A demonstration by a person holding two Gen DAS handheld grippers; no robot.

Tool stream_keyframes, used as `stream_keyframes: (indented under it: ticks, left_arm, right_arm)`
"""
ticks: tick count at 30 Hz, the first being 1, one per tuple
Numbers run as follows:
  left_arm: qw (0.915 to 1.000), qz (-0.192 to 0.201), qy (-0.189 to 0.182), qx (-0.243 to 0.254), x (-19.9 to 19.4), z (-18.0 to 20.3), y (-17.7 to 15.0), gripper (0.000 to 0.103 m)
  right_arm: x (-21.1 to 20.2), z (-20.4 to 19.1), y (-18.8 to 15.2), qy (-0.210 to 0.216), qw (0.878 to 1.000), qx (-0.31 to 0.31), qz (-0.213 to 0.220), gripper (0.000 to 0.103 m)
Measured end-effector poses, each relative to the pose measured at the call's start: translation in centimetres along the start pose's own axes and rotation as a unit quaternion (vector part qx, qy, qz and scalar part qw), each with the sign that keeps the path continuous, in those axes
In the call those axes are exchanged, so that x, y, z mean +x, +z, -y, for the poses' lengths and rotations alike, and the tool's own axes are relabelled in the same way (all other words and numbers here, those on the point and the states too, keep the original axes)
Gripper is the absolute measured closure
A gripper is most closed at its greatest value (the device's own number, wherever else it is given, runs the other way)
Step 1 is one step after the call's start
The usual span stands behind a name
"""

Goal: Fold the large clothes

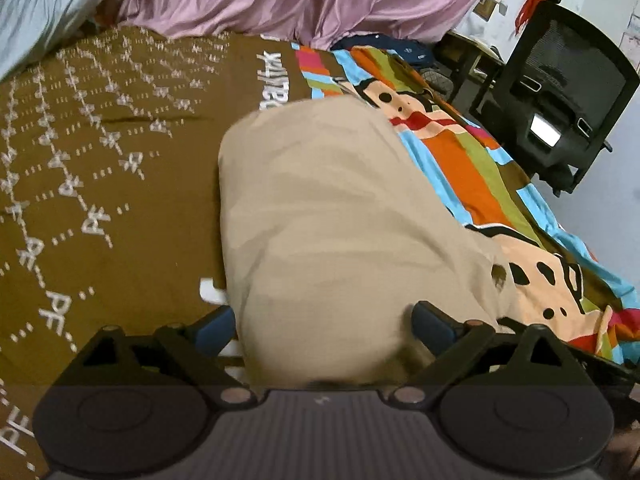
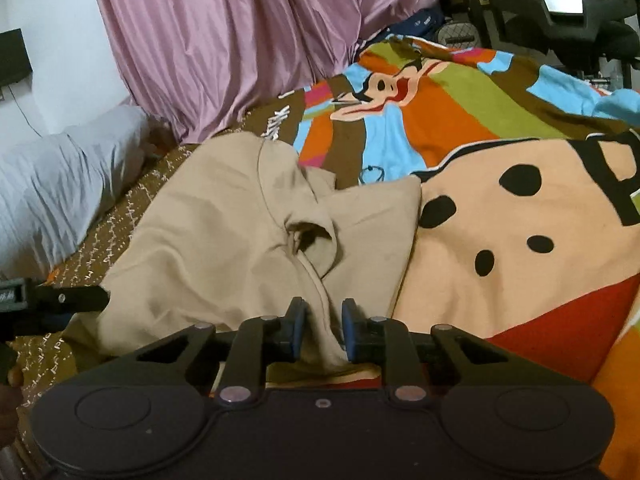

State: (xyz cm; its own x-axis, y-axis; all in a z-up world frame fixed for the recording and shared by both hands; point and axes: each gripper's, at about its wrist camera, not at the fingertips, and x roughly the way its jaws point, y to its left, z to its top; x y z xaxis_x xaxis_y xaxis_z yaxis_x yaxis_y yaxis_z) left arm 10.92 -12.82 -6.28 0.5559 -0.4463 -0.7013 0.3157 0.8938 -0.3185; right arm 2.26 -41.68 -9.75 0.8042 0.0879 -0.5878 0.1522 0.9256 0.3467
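The beige garment (image 2: 224, 240) was spread on the patterned bedcover (image 2: 520, 240), presumably so it could be folded flat. A bunched fold was pinched between the narrowly parted fingers of the right gripper (image 2: 322, 330). The left gripper (image 1: 322, 330) was held wide, straddling the cloth's near edge. No containers were seen.

Black claw (image 2: 323, 330), blue pads (image 2: 298, 330), copper-coloured rivets

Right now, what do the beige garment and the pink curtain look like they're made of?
Beige garment: likely a matte woven cotton or blend; it holds soft, dull creases with no shine. Pink curtain: probably satin-like polyester; its long vertical folds catch glossy highlights. Neither weave is sharp enough to confirm.
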Motion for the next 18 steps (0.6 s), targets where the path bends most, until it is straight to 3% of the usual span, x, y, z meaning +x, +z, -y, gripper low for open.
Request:
stream_keyframes:
  ticks: [3,6,10,15,18]
  left_arm:
    - [0.9994,-0.007,-0.020,-0.028,0.6,-1.4,-0.5,0.004]
    - [0.9991,-0.006,-0.025,-0.033,0.9,-1.6,-0.8,0.004]
    - [0.9995,0.003,-0.024,-0.020,1.0,-1.4,-1.1,0.004]
    - [0.9976,-0.006,-0.046,-0.051,1.3,-2.1,-1.1,0.004]
    - [0.9967,-0.011,-0.055,-0.058,1.6,-2.5,-1.1,0.002]
  right_arm:
    - [0.0,-0.2,0.0,-0.004,1.000,-0.005,0.009,0.083]
    - [-1.5,-0.9,1.1,-0.013,0.999,-0.009,0.045,0.076]
    - [-1.3,-3.8,6.1,0.020,0.995,-0.075,0.064,0.064]
    - [4.6,-9.7,12.0,0.091,0.974,-0.204,0.040,0.063]
    - [9.9,-12.2,13.7,0.128,0.965,-0.228,0.003,0.063]
